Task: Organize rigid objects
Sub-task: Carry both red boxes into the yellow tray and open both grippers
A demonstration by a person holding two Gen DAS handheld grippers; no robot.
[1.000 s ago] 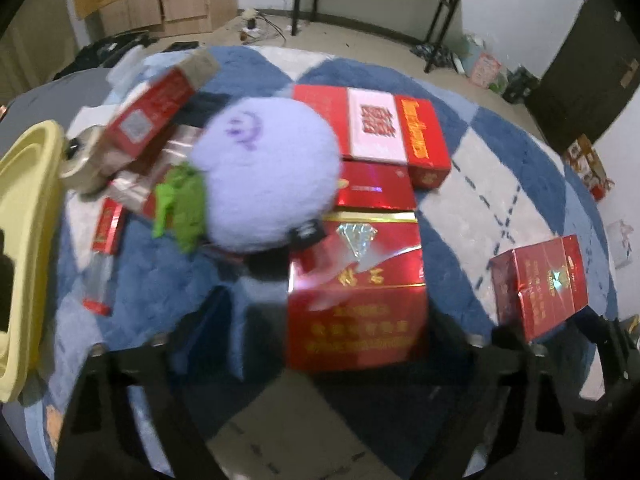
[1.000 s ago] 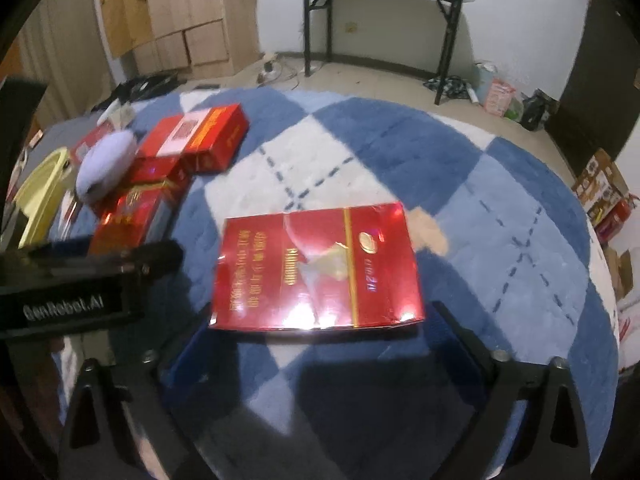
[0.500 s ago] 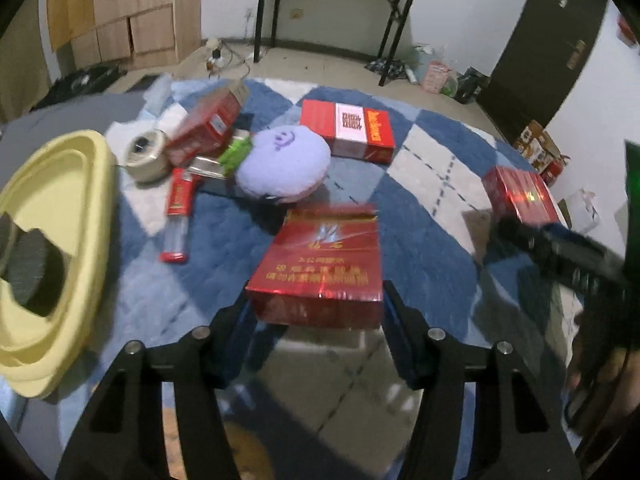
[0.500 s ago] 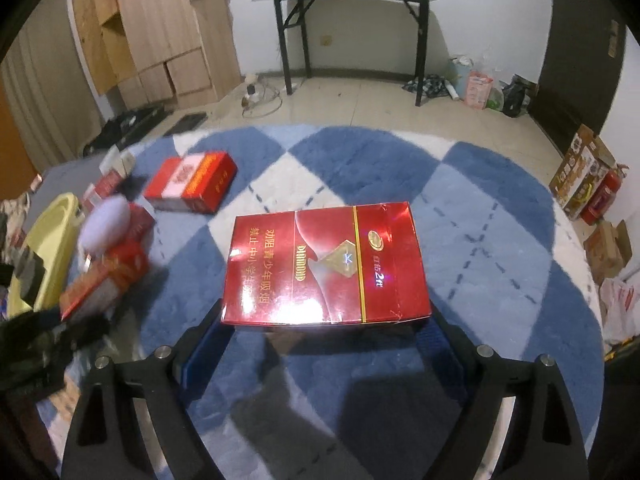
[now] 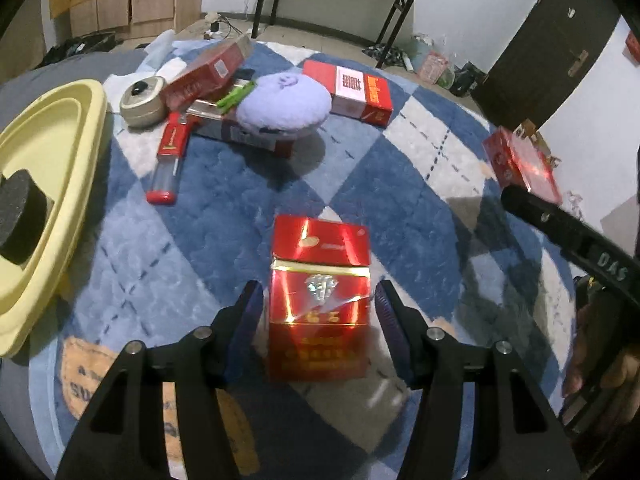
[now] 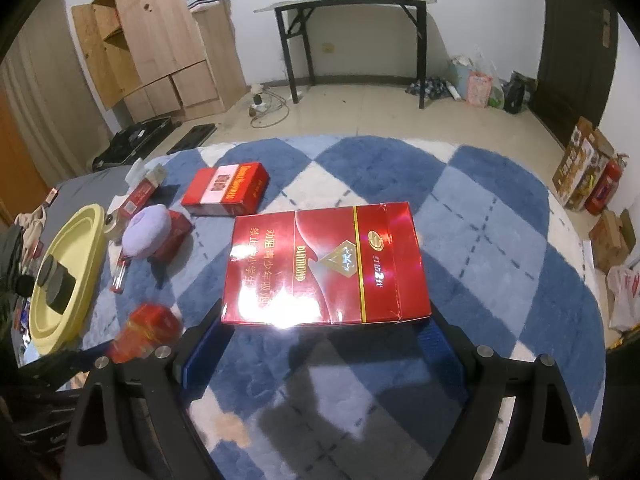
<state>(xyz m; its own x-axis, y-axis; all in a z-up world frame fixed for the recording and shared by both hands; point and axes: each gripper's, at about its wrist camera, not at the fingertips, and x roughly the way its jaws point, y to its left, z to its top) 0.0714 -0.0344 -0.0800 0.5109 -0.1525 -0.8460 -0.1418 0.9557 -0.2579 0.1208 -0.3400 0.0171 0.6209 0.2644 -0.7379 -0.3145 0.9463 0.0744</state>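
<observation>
My left gripper is shut on a red carton with a silver diamond and holds it above the blue-and-white rug. My right gripper is shut on a second red diamond carton, held flat and lifted over the rug. That carton shows at the right of the left wrist view, and the left one at lower left of the right wrist view. A red-and-white carton lies farther back; it also shows in the right wrist view.
A purple plush lies on a red box. Beside it are another red carton, a tape roll and a red lighter. A yellow tray holding a black block sits left. A wooden cabinet and black table stand beyond.
Both grippers have lifted their red cartons off the rug and pulled back from the pile. The left carton has turned end-on and the plush now lies far ahead.
</observation>
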